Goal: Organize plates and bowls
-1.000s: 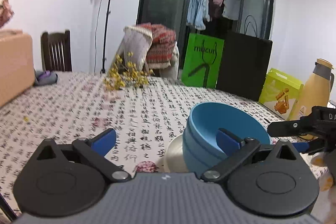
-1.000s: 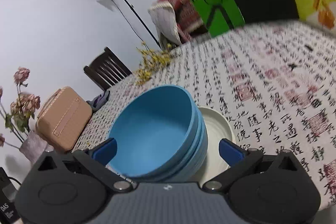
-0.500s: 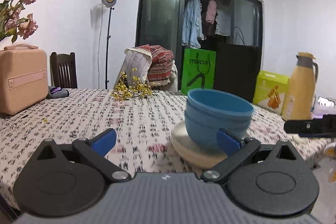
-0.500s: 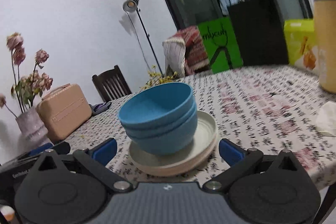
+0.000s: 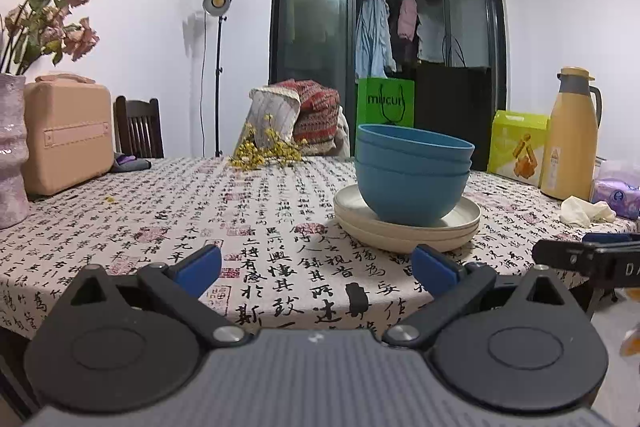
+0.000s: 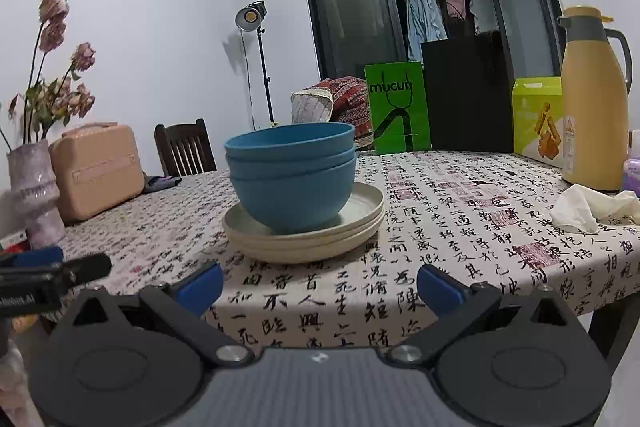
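Three matte blue bowls (image 5: 412, 179) (image 6: 292, 175), round and deep, sit nested in one stack on a stack of shallow cream plates (image 5: 408, 227) (image 6: 304, 231); the rims show at least two plates, perhaps three. The pile stands near the front edge of the surface (image 5: 200, 211) (image 6: 460, 211), which is covered with a pale cloth printed in black and red calligraphy. Farther back stand a tall yellow thermos (image 5: 572, 135) (image 6: 592, 103), a crumpled white tissue (image 5: 584, 213) (image 6: 592, 209), a tan case (image 5: 68, 135) (image 6: 96, 171) and a mottled vase of dried roses (image 5: 10, 151) (image 6: 34, 191). Behind are white walls, a floor lamp (image 5: 218, 1) (image 6: 250, 17) and a dark glazed door. Both the left tongs (image 5: 316, 269) and right tongs (image 6: 320, 283) hang wide and empty, short of the surface's near edge.
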Tool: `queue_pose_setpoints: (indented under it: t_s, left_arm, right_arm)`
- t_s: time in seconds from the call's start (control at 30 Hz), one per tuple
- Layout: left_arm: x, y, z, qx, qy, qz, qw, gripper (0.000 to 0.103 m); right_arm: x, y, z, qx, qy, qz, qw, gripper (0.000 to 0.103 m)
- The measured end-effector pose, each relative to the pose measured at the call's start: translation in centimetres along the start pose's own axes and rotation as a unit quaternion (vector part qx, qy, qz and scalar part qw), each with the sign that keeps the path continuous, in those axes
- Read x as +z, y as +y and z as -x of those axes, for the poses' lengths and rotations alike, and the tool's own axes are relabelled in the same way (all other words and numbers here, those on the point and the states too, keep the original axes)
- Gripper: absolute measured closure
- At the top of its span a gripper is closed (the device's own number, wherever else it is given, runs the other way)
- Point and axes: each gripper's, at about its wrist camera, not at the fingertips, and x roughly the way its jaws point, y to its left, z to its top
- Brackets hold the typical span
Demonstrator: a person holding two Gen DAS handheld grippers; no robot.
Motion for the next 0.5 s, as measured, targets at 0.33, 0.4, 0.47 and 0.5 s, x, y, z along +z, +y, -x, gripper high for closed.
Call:
queue_pose_setpoints:
  t_s: [0.33,0.4,0.47,0.5]
  left_arm:
    - [-0.13,-0.11,0.39,-0.002,-0.008,-0.001,1.0000,0.000]
    - [-0.18,-0.19,0.44,-0.003,-0.009,0.000,1.0000,0.000]
    - [-0.25,-0.14,0.42,-0.004,-0.008,0.002,1.0000,0.000]
    - [-0.28,-0.14,0.40,-0.005,-0.007,0.003,1.0000,0.000]
  right_arm:
    - [-0.22,0.09,0.39,-0.006,-0.005,-0.003,1.000,0.000]
    - [-0.18,0.20,0.38,-0.007,-0.005,-0.002,1.000,0.000]
    - [-0.11,0.22,0.31,-0.007,-0.005,-0.002,1.000,0.000]
    - [-0.12,0.20,0.29,-0.007,-0.005,-0.002,1.000,0.000]
